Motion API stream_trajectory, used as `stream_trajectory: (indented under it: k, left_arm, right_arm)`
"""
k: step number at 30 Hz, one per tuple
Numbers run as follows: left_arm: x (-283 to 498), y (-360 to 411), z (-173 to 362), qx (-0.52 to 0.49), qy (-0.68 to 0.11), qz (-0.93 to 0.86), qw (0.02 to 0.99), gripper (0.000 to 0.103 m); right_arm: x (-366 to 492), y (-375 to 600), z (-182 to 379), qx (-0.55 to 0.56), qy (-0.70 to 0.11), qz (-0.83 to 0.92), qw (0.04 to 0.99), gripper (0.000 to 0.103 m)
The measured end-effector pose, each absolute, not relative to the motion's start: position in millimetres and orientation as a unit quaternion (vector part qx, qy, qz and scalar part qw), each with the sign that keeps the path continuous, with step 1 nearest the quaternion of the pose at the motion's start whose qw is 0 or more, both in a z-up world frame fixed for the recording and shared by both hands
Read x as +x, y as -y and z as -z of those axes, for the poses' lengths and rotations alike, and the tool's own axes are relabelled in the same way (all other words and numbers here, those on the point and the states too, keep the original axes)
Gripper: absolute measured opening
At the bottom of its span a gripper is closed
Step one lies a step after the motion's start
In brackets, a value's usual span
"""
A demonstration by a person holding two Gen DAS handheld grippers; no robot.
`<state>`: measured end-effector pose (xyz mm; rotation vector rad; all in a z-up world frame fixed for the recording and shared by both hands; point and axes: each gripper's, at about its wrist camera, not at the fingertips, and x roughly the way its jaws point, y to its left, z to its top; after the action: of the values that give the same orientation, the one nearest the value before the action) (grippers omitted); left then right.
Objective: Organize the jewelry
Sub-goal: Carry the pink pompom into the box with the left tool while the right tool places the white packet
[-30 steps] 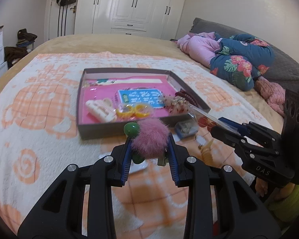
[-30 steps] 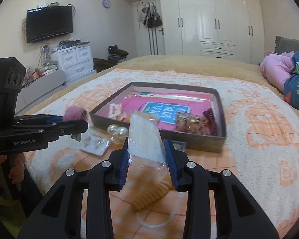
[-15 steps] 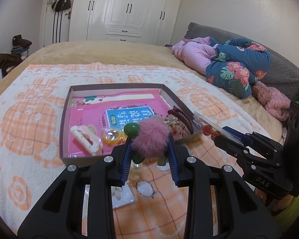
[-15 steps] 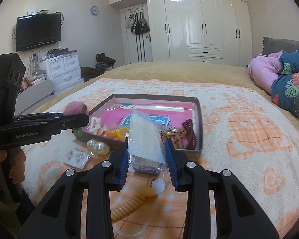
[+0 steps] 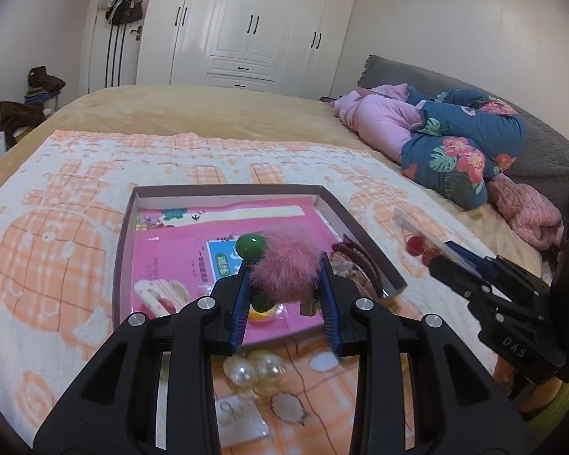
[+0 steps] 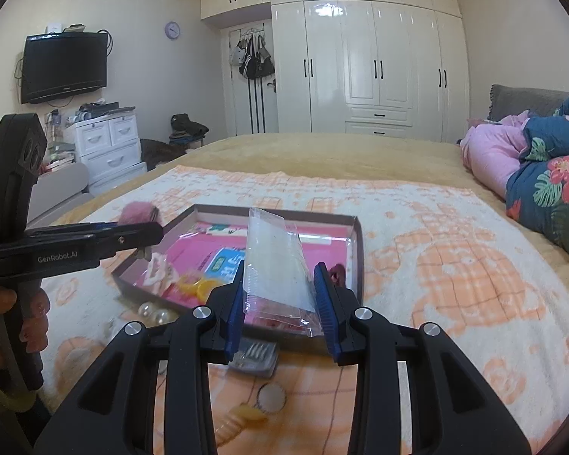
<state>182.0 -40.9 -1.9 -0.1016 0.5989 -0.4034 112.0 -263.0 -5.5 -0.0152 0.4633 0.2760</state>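
My left gripper (image 5: 284,284) is shut on a pink fluffy pom-pom hair clip (image 5: 286,271) with a green bead (image 5: 249,245), held just above the near edge of a shallow box (image 5: 123,235) lined in pink. My right gripper (image 6: 280,295) is shut on a clear plastic bag (image 6: 275,265), held over the box's (image 6: 354,250) near right corner. Seen from the left wrist, the right gripper (image 5: 442,261) carries the bag with red beads (image 5: 417,244) inside. A white claw clip (image 5: 159,294), a yellow piece (image 6: 197,286) and a dark red clip (image 5: 360,258) lie in the box.
Two pearl balls (image 5: 254,369), a small clear packet (image 5: 239,413) and a beige spiral piece (image 6: 242,415) lie on the orange-patterned blanket (image 5: 57,246) near the front. A flat packet (image 6: 256,356) sits by the box. Piled bedding (image 5: 455,144) is at the right.
Both grippers rose and moved forward with their loads, from over the blanket toward the box. The box now sits closer under the fingers.
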Motion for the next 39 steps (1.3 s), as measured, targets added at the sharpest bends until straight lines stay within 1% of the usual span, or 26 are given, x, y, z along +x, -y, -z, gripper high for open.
stream_trajectory:
  k: [13,21,30,39]
  left_arm:
    - [219,35,15,-0.052,-0.310,0.180,0.932,0.024]
    - [234,32,32,-0.054,-0.332,0.173,0.926,0.024]
    - [244,31,47,-0.058,-0.350,0.169,0.920,0.025]
    - [246,31,55,-0.062,-0.359,0.167,0.916,0.025]
  right_arm:
    - [160,257,5,-0.022,-0.226,-0.122,0.966,0.033]
    - [189,253,24,-0.009,-0.264,-0.124,0.957,0.033]
    - [203,243,53,-0.013,-0.309,-0.131,0.942,0.033]
    - [203,242,62,-0.012,-0.328,-0.131,0.936,0.035]
